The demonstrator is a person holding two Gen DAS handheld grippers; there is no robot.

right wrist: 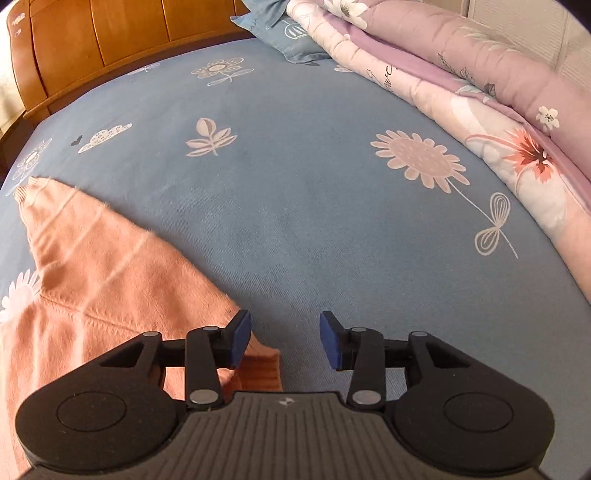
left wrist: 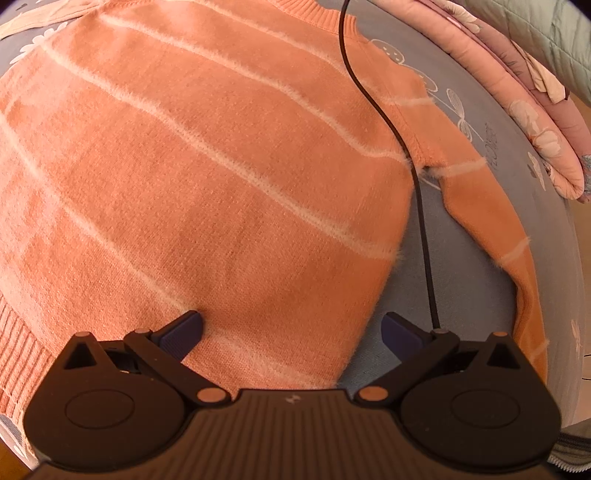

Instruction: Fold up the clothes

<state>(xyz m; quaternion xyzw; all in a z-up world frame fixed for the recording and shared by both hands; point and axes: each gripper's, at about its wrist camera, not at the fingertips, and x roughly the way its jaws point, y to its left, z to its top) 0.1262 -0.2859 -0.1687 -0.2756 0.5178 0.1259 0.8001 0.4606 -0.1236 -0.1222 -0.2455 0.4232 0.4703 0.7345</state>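
The orange striped sweater (left wrist: 207,177) lies spread flat on the blue flowered bedsheet (right wrist: 295,192). Both tools, left (left wrist: 291,334) and right (right wrist: 285,341), hang spread and empty above it. Soft, floppy knit; I'd pinch it by the ribbed cuff (right wrist: 260,373) or hem

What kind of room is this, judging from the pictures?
Most likely a bedroom: a blue flowered bedsheet, a wooden headboard, and a folded quilt beside a pillow.
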